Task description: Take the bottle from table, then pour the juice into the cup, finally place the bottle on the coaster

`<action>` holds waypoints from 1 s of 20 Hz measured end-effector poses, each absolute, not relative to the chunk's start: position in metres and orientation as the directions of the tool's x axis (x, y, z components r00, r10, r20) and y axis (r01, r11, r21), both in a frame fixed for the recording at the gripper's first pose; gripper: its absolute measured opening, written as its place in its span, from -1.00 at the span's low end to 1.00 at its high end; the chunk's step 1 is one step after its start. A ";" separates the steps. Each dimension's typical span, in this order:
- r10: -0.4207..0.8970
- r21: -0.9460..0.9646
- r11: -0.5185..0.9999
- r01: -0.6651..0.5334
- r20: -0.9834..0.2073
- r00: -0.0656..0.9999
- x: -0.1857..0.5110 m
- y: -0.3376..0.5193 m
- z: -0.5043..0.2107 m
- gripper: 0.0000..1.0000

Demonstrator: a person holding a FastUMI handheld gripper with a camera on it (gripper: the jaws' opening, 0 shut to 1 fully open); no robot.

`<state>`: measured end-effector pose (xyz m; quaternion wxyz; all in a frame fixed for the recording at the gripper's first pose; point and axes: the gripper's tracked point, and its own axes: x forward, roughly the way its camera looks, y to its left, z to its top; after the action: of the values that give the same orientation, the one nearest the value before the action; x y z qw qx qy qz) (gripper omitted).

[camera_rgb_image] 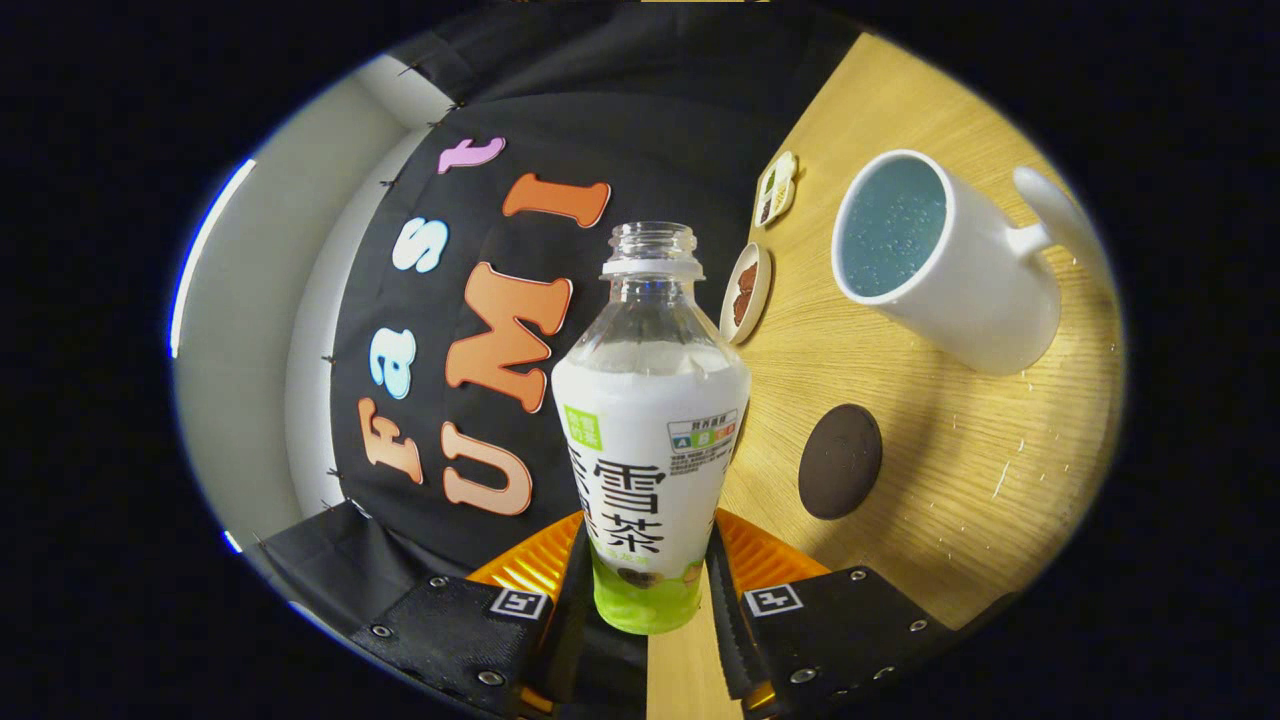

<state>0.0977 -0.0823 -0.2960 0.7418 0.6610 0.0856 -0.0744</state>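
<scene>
Bottle [648,420], clear uncapped plastic with a white label, stood lower centre, clamped between the gripper [648,590] fingers. Upper right lay a glossy white ceramic cup [940,265]; below it, a round dark coaster [840,461] on open wooden table [960,470].

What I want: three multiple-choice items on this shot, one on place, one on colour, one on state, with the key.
1. The dark round coaster lies: A) on the wooden table, beside the bottle, apart from the mug; B) under the mug; C) atop the bottle.
2. The mug's outside is: A) red; B) white; C) green.
3. The bottle is: A) capped; B) lying flat on the table; C) uncapped, gripped in the claw.
Key: A, it rests on bare wood; B, its wall and handle are white; C, the neck is open and both fingers press its base.
</scene>
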 end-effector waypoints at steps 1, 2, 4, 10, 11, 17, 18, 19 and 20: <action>-0.004 0.973 0.081 0.217 -0.218 0.976 0.099 -0.086 -0.295 0.14; -0.012 0.976 0.046 0.211 -0.211 0.978 0.101 -0.087 -0.294 0.13; -0.020 0.979 -0.011 0.203 -0.203 0.979 0.104 -0.090 -0.291 0.13; -0.021 0.975 -0.131 0.180 -0.184 0.983 0.106 -0.092 -0.277 0.13; -0.023 0.972 -0.148 0.180 -0.185 0.982 0.107 -0.093 -0.277 0.13; -0.040 0.952 -0.256 0.167 -0.183 0.982 0.110 -0.100 -0.267 0.13; -0.042 0.949 -0.266 0.167 -0.185 0.982 0.109 -0.102 -0.267 0.13; -0.046 0.947 -0.275 0.166 -0.186 0.982 0.109 -0.104 -0.268 0.13; -0.048 0.944 -0.282 0.171 -0.192 0.980 0.108 -0.106 -0.268 0.13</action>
<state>0.1082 -0.1058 -0.2682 0.5978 0.7954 0.0386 -0.0917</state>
